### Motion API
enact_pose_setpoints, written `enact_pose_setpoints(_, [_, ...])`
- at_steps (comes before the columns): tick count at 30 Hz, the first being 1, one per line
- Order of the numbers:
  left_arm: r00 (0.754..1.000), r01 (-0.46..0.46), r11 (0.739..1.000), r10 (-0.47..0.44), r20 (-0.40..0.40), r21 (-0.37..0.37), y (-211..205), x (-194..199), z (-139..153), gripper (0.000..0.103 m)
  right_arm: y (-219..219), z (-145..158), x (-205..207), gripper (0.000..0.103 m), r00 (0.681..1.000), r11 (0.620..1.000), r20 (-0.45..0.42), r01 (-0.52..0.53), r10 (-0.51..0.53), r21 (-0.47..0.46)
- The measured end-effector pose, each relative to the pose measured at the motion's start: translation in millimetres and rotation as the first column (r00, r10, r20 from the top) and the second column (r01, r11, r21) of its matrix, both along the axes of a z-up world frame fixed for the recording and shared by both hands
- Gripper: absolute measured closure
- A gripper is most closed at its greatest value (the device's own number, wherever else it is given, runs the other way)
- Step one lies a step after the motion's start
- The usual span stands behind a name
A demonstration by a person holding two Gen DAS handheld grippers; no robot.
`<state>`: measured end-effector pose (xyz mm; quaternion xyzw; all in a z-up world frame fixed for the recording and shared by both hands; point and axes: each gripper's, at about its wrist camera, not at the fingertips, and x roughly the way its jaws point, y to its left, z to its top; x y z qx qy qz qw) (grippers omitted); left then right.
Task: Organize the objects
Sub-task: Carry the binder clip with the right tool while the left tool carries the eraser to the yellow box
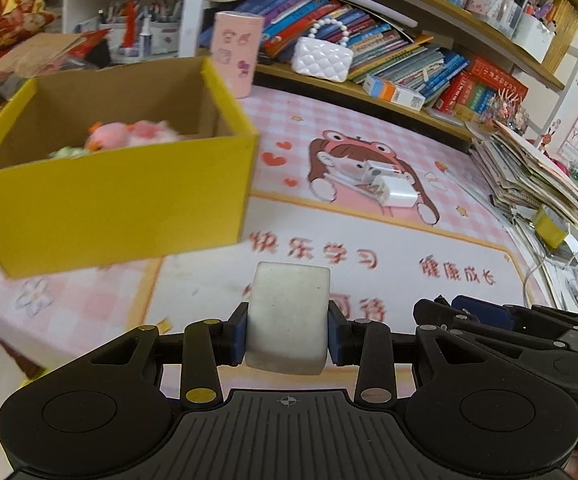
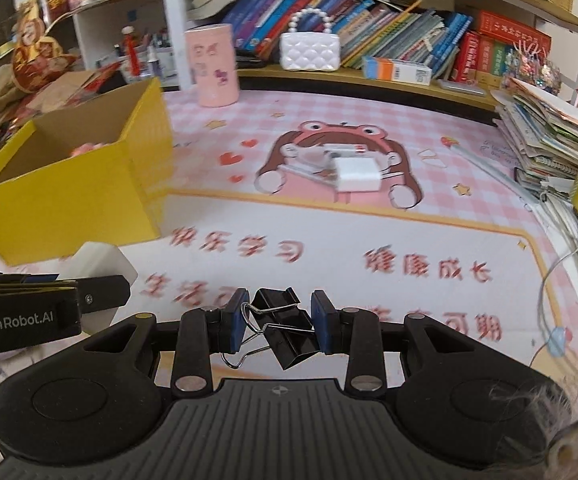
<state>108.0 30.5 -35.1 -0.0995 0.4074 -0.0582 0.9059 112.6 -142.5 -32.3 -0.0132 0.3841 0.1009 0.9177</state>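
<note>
My left gripper [image 1: 287, 328] is shut on a white eraser block [image 1: 287, 316] and holds it above the desk mat, to the right of the yellow box [image 1: 113, 196]. The box is open and has pink and green plush toys [image 1: 129, 136] inside. My right gripper [image 2: 277, 328] is shut on a black binder clip [image 2: 283, 326] above the mat's front part. The left gripper with its eraser [image 2: 101, 268] also shows at the left of the right wrist view, close to the box [image 2: 69, 200]. A white charger plug [image 2: 355, 174] lies mid-mat; it also shows in the left wrist view [image 1: 393, 188].
A pink cylinder holder [image 2: 211, 66] stands at the back of the mat. A white quilted purse [image 2: 309, 50] and books fill the shelf behind. A stack of papers [image 2: 549, 136] and cables lie at the right edge. Clutter lies behind the box.
</note>
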Motion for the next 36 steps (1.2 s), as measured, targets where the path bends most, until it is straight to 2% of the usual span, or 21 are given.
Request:
enact_pose_setpoints(9, [0.999, -0.052, 0.999, 0.052, 0.003, 0.007, 36, -47, -1, 0.067, 39, -2, -42, 0.071, 0.998, 0.998, -0.002, -0.058, 0.058, 0.012])
enact_pose_setpoints(18, [0.995, -0.093, 0.996, 0.093, 0.02, 0.016, 66, -76, 4, 0.067, 71, -1, -68, 0.071, 0.994, 0.994, 0.012, -0.109, 0.109, 0.024])
enact_pose_setpoints(36, [0.989, -0.125, 0.992, 0.124, 0.079, 0.006, 100, -96, 15, 0.067, 108, 12, -86, 0.071, 0.985, 0.987, 0.067, -0.159, 0.159, 0.006])
